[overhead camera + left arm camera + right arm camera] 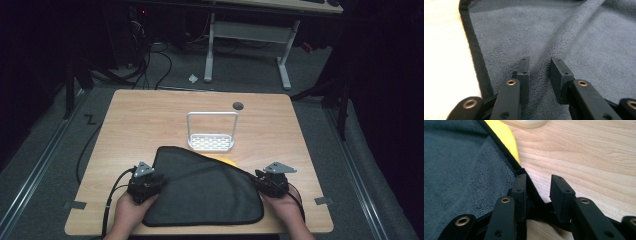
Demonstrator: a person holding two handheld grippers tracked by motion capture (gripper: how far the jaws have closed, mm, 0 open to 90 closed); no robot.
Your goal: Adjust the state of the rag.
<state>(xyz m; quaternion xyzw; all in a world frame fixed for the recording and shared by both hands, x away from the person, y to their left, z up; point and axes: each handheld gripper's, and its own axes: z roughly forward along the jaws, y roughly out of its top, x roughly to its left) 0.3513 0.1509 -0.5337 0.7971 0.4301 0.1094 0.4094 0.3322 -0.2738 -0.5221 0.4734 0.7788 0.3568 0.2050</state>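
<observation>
Two hand-held grippers sit at opposite sides of a dark grey cloth (202, 189) spread in the lower middle of the high view, near the front edge of the wooden surface (150, 120). The left hand-held gripper (146, 184) rests at the cloth's left border, and in its own view its jaws stand partly apart over a raised ridge of pile (539, 67) that runs between them; whether the pads press that fold I cannot tell. The right hand-held gripper (272, 182) sits at the cloth's right border, its jaws partly apart with the black hem (534, 192) lying between them and no pad visibly pressing it, so it reads as loose rather than gripped. Placing one tool at each side suits spreading or folding the cloth, likely the work in hand. Beneath the cloth's upper right edge a yellow thing (225, 161) peeks out, mostly covered, so its shape and kind are unclear. Behind it stands a white rack (211, 142) with a tall handle; its base is cut off at the top of the right gripper view. Dim light hides the floor around the surface.
</observation>
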